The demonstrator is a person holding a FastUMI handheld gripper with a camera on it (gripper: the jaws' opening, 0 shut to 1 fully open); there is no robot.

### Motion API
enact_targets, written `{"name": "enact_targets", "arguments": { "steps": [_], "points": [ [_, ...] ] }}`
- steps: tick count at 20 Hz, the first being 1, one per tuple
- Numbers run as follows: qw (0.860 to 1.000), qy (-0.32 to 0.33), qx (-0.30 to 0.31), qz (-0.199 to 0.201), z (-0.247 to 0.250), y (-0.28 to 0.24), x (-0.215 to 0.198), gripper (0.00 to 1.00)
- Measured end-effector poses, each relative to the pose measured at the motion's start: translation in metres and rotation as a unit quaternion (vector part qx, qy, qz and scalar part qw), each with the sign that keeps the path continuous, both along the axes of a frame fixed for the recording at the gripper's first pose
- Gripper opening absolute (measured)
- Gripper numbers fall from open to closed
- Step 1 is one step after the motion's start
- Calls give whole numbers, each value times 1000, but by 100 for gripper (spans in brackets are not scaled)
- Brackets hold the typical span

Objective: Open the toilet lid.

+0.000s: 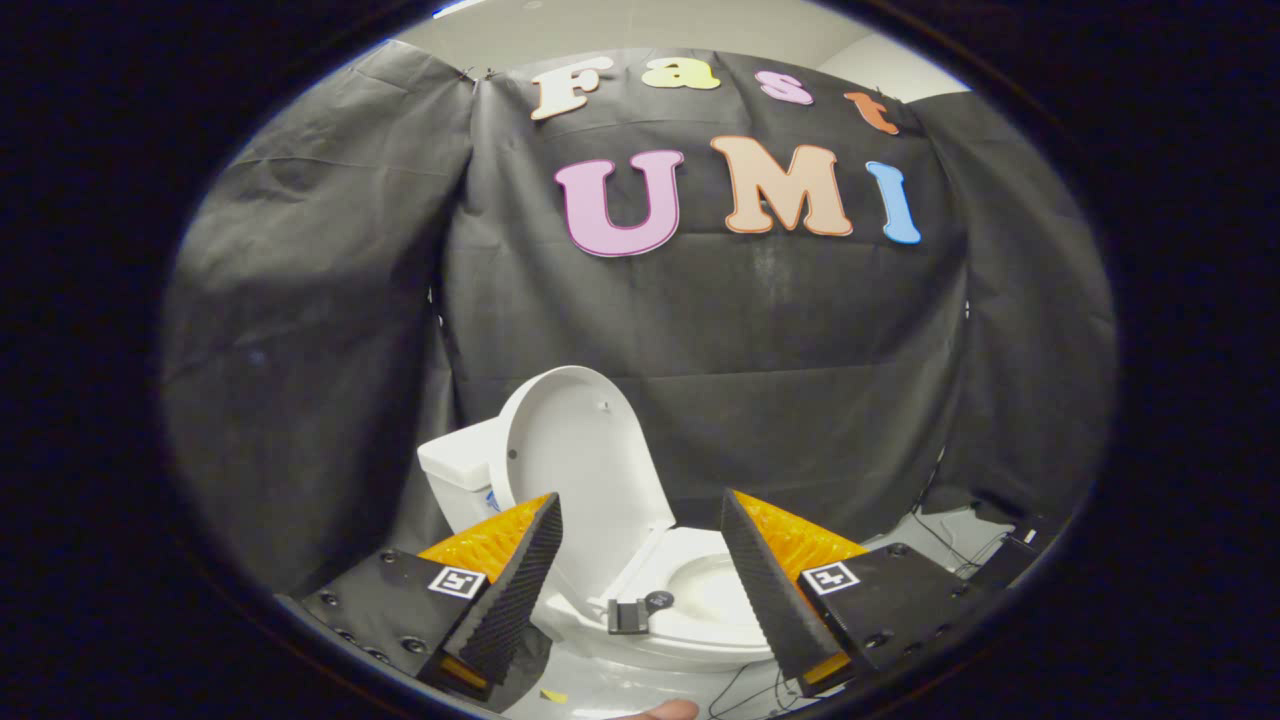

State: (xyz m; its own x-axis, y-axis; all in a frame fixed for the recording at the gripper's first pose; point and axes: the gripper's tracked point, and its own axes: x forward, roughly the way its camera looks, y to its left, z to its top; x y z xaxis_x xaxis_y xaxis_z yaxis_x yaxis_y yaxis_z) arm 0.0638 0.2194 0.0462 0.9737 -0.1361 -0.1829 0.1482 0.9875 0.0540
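A white toilet (640, 620) stands ahead of my fingers, against the black cloth wall. Its lid (585, 470) is raised, leaning back towards the white tank (460, 470), so the seat and bowl (715, 590) lie uncovered. A small black clip-like part (627, 615) sits on the seat's front rim. My gripper (640, 520) is open, with the toilet seen through the wide gap between the ridged black and orange fingers (520, 570). The fingers hold nothing and are apart from the lid.
Black cloth closes the booth behind and on both sides of the toilet. Thin cables (950, 540) trail over the pale floor at the right, near a dark box (1005, 560). A fingertip of the person's hand (660, 711) shows just below the gripper.
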Motion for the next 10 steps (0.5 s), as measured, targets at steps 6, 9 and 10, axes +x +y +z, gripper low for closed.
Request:
{"name": "enact_targets", "arguments": {
  "steps": [6, 9, 10],
  "points": [
    [1000, -19, 4, -6, 4, -20, -10, 99],
    [1000, -29, 9, -6, 4, -26, -15, 99],
    [999, -30, 11, -7, 1, -28, -15, 99]
  ]
}}
